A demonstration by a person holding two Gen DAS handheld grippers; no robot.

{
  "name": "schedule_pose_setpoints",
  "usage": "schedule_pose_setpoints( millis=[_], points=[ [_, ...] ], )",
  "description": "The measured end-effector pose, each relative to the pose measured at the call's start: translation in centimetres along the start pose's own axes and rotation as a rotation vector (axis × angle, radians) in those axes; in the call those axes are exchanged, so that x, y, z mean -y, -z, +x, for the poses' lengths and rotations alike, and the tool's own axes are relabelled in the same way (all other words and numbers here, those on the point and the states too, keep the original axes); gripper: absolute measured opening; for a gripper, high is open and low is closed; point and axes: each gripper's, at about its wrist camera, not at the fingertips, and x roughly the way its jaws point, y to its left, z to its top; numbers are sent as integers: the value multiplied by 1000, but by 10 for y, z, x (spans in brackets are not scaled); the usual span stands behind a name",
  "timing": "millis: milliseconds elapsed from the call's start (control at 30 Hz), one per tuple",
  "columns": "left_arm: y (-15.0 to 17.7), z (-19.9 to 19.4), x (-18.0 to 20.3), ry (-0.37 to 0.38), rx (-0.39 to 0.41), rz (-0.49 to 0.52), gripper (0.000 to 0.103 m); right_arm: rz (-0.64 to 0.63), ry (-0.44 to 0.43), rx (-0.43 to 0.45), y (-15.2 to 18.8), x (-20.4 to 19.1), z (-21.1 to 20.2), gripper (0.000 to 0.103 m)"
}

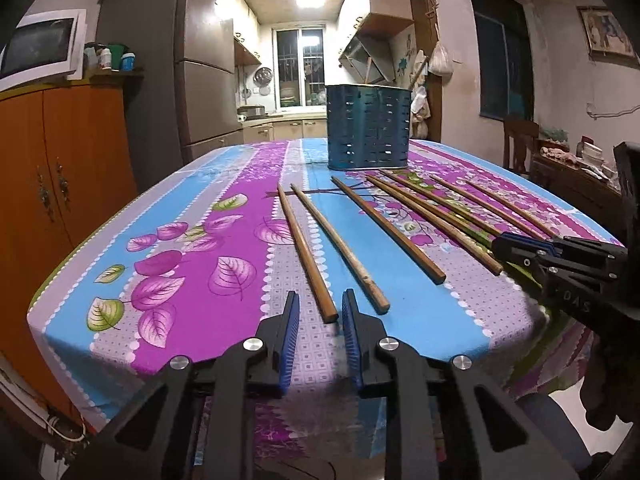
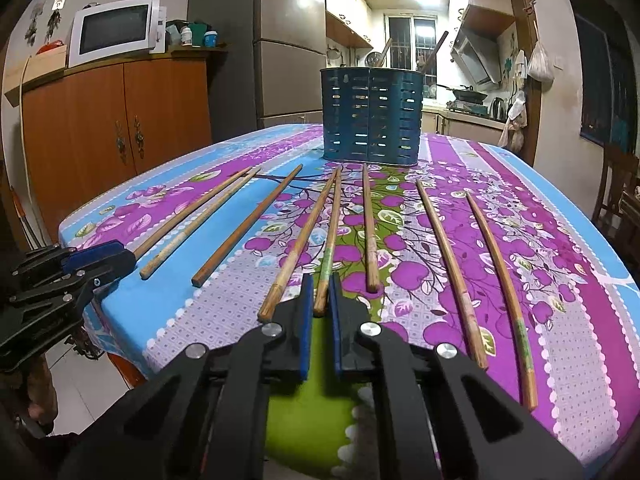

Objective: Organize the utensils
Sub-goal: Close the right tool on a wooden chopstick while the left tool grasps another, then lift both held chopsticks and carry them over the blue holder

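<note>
So there are 8 wooden chopsticks [image 2: 370, 228] fanned out on the flowery purple-and-blue tablecloth [image 2: 580, 340], thin tips pointing toward the far end and thick ends toward the near edge. The blue slotted utensil holder [image 2: 372, 116] stands upright at the far middle of the table, just past the tips, and a couple of wooden sticks poke up out of it. The right gripper [image 2: 320, 292] has its blue pads pressed tight on the thick end of the green-banded chopstick [image 2: 330, 240], which still lies flat on the cloth near the middle of the row, its tip nearly touching the one to its left. The left gripper [image 1: 320, 316] sits at the near edge with its jaws apart. The thick end of the leftmost chopstick [image 1: 304, 248] lies between the pads, close to the right one, with a clear gap on the left side, so no squeeze there as far as its own camera shows. From the right camera that gripper looks narrower, but it's too small to tell. In the background, a white microwave [image 2: 114, 32] sits on an orange wooden cabinet [image 2: 100, 120] next to a tall fridge [image 2: 288, 40].
</note>
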Motion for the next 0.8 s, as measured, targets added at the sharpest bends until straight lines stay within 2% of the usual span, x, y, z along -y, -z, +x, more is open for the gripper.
schedule_pose_setpoints(
  millis=[100,400,433,467,667,800],
  points=[
    [-1,4,-1,-40,4,11,24,-1,2,1,0,0,0,6],
    [2,14,1,-72,72,15,24,-15,22,19,2,-3,2,6],
    [3,14,2,-71,83,20,21,-15,24,21,2,-4,2,6],
    [4,14,3,-68,86,24,12,-11,23,24,3,-4,2,6],
    [3,7,0,-68,92,14,8,28,21,66,5,0,-2,5],
    [-9,-10,-8,-79,140,9,8,2,31,114,-8,-4,-21,5]
  ],
)
